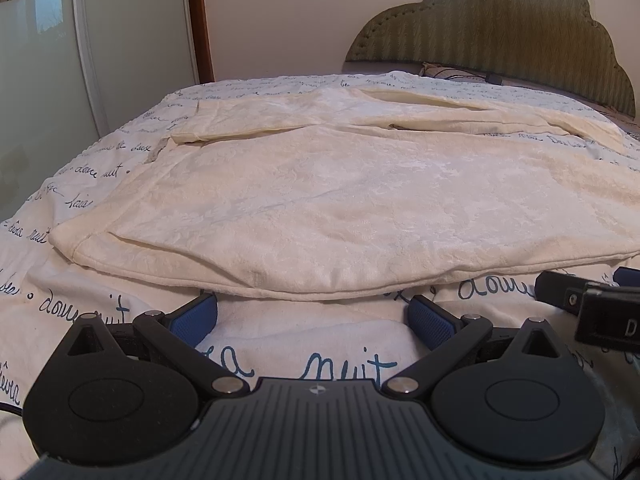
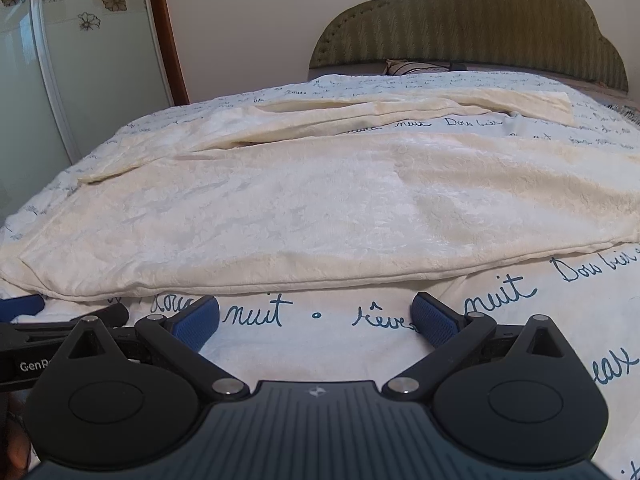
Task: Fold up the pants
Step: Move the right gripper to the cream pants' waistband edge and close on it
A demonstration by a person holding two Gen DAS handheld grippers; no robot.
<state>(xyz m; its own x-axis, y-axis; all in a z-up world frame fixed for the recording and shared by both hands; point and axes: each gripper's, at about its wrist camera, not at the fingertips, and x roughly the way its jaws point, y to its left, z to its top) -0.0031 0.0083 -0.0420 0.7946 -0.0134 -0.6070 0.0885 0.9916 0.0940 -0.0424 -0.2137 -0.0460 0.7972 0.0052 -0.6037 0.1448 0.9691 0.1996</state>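
Now the cream pants [image 1: 344,200] lay spread flat on the bed [image 1: 320,344], over a white blanket with blue writing [image 2: 320,344]. Both the left gripper [image 1: 314,312] and the right gripper [image 2: 316,314] sat just beside the near edge, jaws wide apart, holding nothing.

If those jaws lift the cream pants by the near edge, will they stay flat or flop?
The cream pants would probably flop: they lie in soft wrinkles on the bedspread. The plush-looking fabric should grip rather than slip. Lifted at one spot, the rest would likely drag.
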